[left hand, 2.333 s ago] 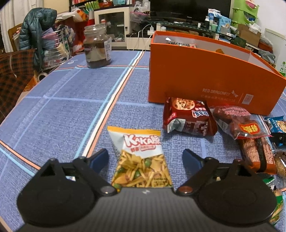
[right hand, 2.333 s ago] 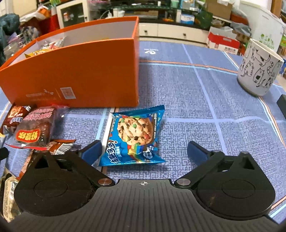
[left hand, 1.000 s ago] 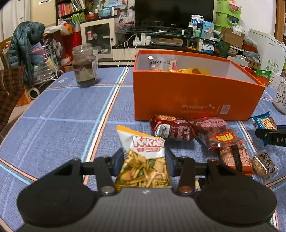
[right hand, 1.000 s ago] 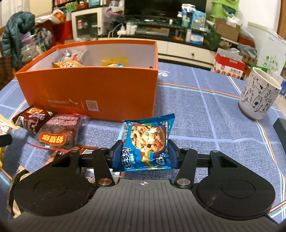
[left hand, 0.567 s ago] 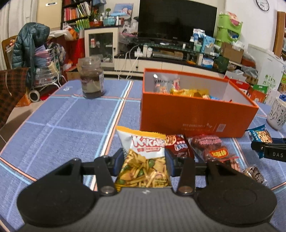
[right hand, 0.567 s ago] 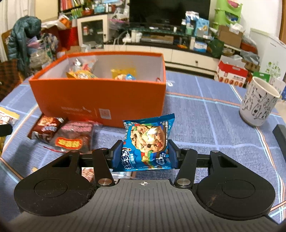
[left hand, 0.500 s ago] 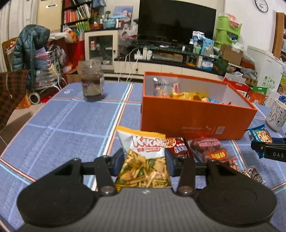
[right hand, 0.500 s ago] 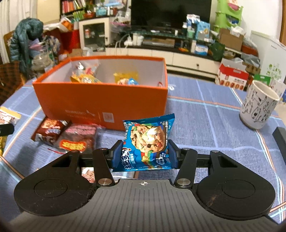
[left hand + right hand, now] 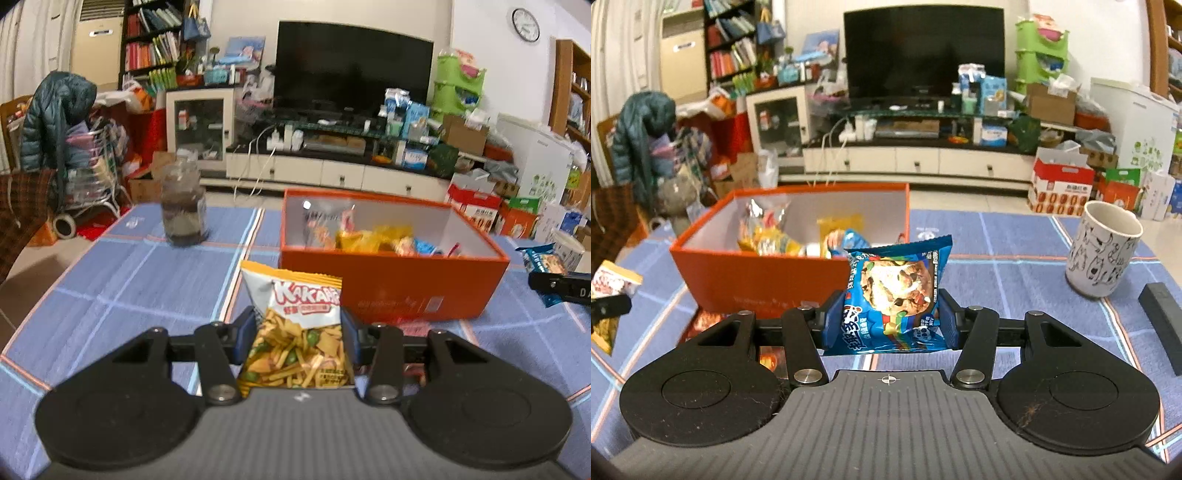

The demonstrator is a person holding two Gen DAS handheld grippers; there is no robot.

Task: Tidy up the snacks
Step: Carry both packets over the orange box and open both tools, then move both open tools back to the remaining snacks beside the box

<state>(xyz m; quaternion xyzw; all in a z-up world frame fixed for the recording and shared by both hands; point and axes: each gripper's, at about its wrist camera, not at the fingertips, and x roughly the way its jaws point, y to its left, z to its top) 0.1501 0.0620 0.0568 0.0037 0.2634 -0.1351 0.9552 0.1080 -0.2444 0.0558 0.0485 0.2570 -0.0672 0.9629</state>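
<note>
My left gripper is shut on a white and yellow Kaka snack bag and holds it above the table, in front of the orange box. My right gripper is shut on a blue cookie packet and holds it raised near the right front corner of the orange box. The box holds several snack packets. The right gripper with its blue packet shows at the right edge of the left wrist view. The Kaka bag shows at the left edge of the right wrist view.
A dark glass jar stands at the far left of the blue tablecloth. A white cat-print mug stands at the right, with a black bar in front of it. Red snack packets lie in front of the box, partly hidden.
Both grippers closed on their packets, lifted them off the table and rose higher. The box interior now shows more from above.
</note>
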